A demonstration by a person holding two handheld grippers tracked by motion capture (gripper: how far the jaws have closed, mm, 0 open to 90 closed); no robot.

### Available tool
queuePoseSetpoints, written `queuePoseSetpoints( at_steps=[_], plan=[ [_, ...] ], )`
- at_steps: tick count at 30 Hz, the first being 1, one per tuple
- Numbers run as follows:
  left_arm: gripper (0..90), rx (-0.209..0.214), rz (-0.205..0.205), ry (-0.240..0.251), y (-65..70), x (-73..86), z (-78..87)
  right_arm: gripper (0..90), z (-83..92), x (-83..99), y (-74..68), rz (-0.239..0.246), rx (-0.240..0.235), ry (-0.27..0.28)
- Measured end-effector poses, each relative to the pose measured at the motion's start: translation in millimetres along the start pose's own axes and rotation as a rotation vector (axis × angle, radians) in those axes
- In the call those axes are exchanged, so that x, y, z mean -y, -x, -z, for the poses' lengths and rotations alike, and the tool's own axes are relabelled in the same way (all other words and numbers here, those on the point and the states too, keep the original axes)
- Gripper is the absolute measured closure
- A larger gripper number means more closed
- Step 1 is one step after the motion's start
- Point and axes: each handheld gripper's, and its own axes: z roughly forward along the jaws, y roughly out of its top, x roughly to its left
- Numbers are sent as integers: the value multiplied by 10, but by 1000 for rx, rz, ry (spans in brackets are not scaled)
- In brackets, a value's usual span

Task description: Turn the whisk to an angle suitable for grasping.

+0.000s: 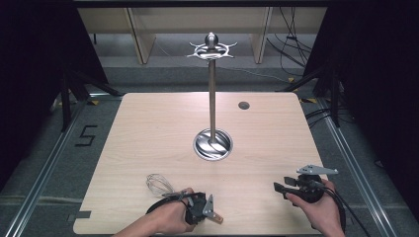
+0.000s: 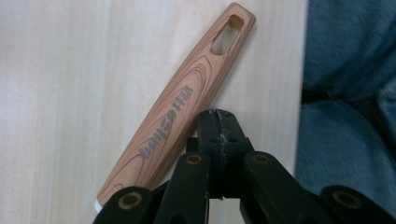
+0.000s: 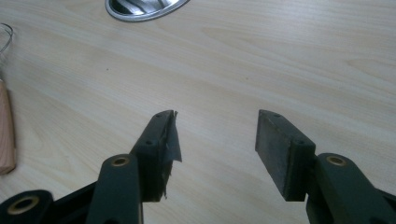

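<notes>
Whisk (image 1: 165, 190) lies on the tabletop (image 1: 148, 133) near its front edge, right at the left gripper (image 1: 200, 210). Seen from the left gripper view, that gripper's (image 2: 218, 122) two black jaws are pressed together with nothing between them, and the whisk's wooden handle (image 2: 180, 105) lies flat just beside them, slanting up and away from the jaw tips; whether the jaws touch the handle cannot be told. The handle carries grey lettering along its length and a long slot near its far end. In the high view the wire loops of the whisk (image 1: 158, 183) point away toward the table's left side, while the handle end pokes out past the person's left hand (image 1: 170, 217).

Farther off, the right gripper (image 1: 281, 187) is held low over the front right part of the tabletop, well apart from the whisk. In the right gripper view its jaws (image 3: 217, 140) stand wide apart over bare wood, holding nothing; the whisk's handle (image 3: 5, 135) shows at the far left of that view.

At the middle of the tabletop sits a round metal dish (image 1: 213, 143), the base of a tall metal stand (image 1: 212, 94). The stand's pole rises from the middle of the dish to a ring of hooks (image 1: 211, 50) at the top. The dish holds the pole alone, and the hooks hang bare.
</notes>
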Motion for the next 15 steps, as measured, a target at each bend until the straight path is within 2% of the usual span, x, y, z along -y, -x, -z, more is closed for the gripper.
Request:
queuePoseSetpoints(
  at_steps=[1,5,7,10,11,12,13,15],
  plan=[
    [894,-7,8,1,-18,-21,-7,482,0,0,0,0,0,0],
    [894,-35,81,23,-108,-124,-48,482,-3,0,1,5,-1,0],
    [894,-45,71,30,-146,-147,-53,482,-6,1,2,4,-6,-1],
    [894,-59,115,49,-221,-215,-71,482,-12,2,7,7,-3,-2],
    [894,-65,121,53,-295,-268,-87,482,-7,1,7,4,-5,-7],
    [894,-58,140,57,-316,-293,-104,482,-9,0,7,3,-6,-8],
    [894,-65,129,61,-354,-321,-114,482,-8,-1,6,5,-6,-7],
    [894,-66,132,62,-387,-350,-123,482,-8,0,5,5,-7,-8]
  ],
)
